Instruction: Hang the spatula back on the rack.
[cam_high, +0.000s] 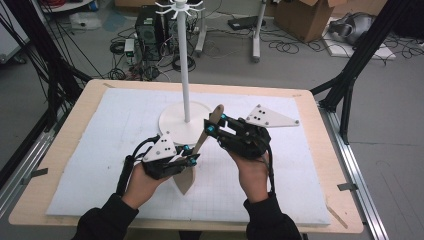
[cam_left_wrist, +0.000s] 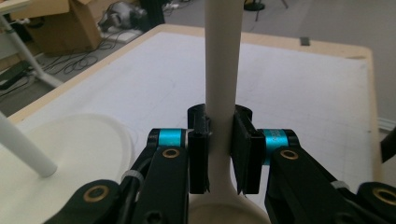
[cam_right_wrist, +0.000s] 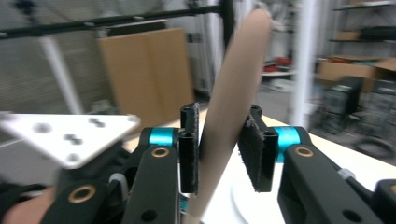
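The left gripper (cam_left_wrist: 219, 156) is clamping its 2 black jaws on the neck of a pale wooden spoon (cam_left_wrist: 222, 70), just above where the handle is widening into the bowl at the bottom edge. The handle is running straight up and away from the camera. Beneath it, a white mat (cam_left_wrist: 299, 88) is covering the wooden table (cam_left_wrist: 369, 60). At the lower left, a round white base (cam_left_wrist: 84, 140) is sitting on the mat, with a white pole (cam_left_wrist: 23, 144) rising slantwise from it.
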